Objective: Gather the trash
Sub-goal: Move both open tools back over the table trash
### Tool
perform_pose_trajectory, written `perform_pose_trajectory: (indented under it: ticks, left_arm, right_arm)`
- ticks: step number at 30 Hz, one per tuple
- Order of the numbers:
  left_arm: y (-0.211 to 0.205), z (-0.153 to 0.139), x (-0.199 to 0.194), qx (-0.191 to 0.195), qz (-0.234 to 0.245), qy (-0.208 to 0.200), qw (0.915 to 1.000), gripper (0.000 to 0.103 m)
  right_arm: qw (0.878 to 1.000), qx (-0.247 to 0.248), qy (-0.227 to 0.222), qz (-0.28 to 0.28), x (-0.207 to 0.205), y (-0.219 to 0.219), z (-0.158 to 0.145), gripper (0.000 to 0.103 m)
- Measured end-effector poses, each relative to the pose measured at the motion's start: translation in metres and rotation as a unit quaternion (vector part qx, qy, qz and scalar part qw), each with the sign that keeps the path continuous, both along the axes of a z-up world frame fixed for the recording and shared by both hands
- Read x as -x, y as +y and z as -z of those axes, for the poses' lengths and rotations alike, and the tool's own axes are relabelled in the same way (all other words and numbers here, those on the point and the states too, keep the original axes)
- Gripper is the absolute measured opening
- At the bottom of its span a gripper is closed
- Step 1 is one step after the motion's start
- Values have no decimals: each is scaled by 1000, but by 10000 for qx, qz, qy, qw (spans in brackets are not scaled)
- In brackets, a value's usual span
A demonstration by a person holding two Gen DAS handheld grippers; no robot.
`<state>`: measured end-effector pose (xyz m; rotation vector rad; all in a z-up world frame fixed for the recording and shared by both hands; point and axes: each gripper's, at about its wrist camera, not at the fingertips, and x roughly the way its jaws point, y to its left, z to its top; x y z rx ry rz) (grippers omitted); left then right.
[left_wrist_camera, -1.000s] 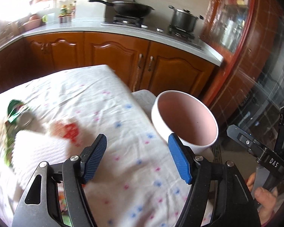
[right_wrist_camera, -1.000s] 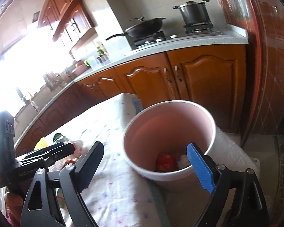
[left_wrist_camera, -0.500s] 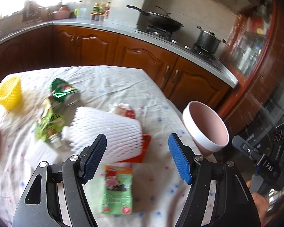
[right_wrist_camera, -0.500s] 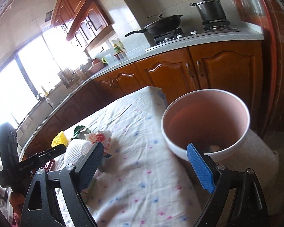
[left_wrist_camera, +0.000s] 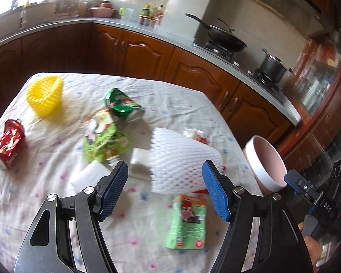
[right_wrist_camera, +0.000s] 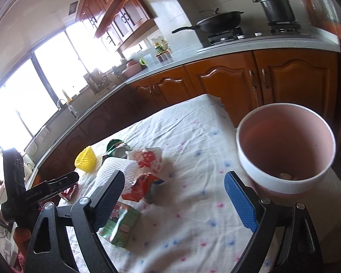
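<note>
Trash lies on a table with a dotted white cloth. A white foam net lies just ahead of my open, empty left gripper. A green carton lies below it. Further off are a green wrapper, a green can, a yellow foam net and a crushed red can. A pink bin stands off the table's right edge, with some trash inside. My right gripper is open and empty beside it, above the cloth.
The carton, a red wrapper, a red-and-white wrapper and the foam net show in the right wrist view. Wooden kitchen cabinets with a wok and a pot stand behind the table.
My left gripper has swung left from the bin to face the trash on the table. My right gripper has drawn back from the bin, which now sits to its right.
</note>
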<state>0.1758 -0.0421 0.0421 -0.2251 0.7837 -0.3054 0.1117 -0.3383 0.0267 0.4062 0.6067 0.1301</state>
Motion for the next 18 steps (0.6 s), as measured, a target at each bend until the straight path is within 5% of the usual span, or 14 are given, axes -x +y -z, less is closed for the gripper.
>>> perform_pose_trajectory:
  ticks: [18]
  left_arm:
    - [42,14,-42,-244,-418,316,9983,69]
  right_arm:
    - [9992,137,24,-381,-37,38,-3,91]
